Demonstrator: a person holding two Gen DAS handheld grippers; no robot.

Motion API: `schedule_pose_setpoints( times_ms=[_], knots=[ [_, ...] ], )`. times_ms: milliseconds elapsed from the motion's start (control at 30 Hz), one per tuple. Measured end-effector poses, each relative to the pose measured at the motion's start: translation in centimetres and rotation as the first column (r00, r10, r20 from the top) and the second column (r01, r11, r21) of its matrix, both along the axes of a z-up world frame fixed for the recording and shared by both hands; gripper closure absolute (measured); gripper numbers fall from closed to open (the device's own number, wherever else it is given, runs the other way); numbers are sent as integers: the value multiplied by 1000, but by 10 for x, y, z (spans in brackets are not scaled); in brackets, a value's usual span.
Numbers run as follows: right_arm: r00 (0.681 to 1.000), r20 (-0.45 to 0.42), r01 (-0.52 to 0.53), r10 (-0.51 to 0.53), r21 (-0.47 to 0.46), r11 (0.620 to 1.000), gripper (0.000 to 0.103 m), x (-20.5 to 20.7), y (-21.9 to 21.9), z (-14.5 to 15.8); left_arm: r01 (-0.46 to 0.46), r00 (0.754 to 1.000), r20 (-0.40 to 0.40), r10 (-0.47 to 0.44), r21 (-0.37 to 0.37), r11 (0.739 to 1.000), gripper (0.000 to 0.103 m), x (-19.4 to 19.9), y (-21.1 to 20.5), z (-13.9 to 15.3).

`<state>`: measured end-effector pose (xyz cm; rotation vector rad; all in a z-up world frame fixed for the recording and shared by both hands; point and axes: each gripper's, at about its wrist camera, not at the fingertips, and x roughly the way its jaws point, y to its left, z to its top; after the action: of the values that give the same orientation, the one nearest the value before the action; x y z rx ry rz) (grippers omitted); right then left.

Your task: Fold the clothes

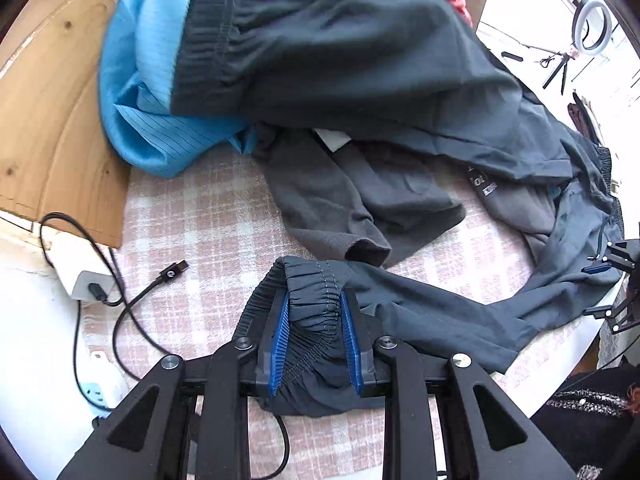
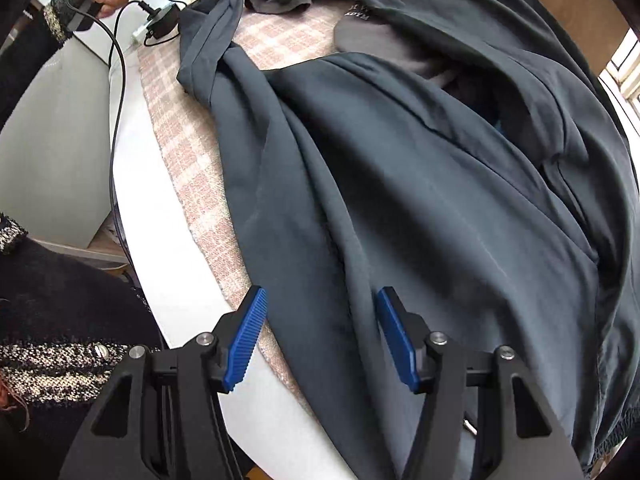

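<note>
While my left gripper clamps the elastic waistband of the dark trousers, my right gripper hovers over them, jaws apart. Pink plaid cloth underneath.

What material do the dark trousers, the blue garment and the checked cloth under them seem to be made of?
Dark trousers: thin smooth woven synthetic, probably; soft sheen, gathered elastic waistband.
Blue garment: light woven fabric, slightly shiny, with fine dark lines.
Checked cloth: soft, matte, fuzzy weave, perhaps cotton or wool.
</note>
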<state>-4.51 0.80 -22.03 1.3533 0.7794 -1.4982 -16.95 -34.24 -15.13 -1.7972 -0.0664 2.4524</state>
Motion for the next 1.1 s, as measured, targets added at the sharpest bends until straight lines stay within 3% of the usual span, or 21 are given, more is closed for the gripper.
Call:
schedule_pose_setpoints(
  times_ms=[133,200,233,300,400,467,567,633,800,900,1000,1100],
  knots=[
    [995,-47,-82,85,49,995,46,8,-15,-11,-3,991,-131,6,28,1000,79,58,-2,70],
    [995,-34,-91,93,58,994,53,5,-16,-10,6,994,-109,-3,30,1000,77,96,1,78],
    [995,-38,-90,92,64,994,63,2,-15,-9,1,998,-70,0,8,1000,74,109,-7,70],
    [996,-34,-79,81,68,995,75,-5,-13,-8,-37,999,25,38,-42,998,73,142,-3,56],
    [998,-8,-63,63,63,996,87,-14,-11,-8,-128,988,81,133,-55,990,76,173,-18,40],
    [998,-9,-59,60,65,996,93,-17,-11,-9,-178,981,73,181,-37,983,76,176,-28,39],
    [998,-9,-65,66,65,996,94,-17,-12,-6,-212,975,67,212,-15,977,74,170,-35,28],
    [997,-8,-70,71,65,995,94,-17,-11,-4,-202,974,100,204,-30,979,67,157,-35,7],
    [996,-30,-80,83,71,994,94,-17,-8,5,-163,962,208,178,-88,983,67,139,-30,-47],
    [997,-22,-79,80,70,994,94,-19,-7,7,-149,956,242,164,-79,986,66,134,-28,-64],
    [996,-22,-88,89,78,993,94,-19,-7,5,-143,958,240,156,-68,987,69,132,-22,-69],
    [996,-28,-86,89,79,993,95,-21,-8,1,-158,960,221,171,-74,985,86,134,-15,-62]
  ],
)
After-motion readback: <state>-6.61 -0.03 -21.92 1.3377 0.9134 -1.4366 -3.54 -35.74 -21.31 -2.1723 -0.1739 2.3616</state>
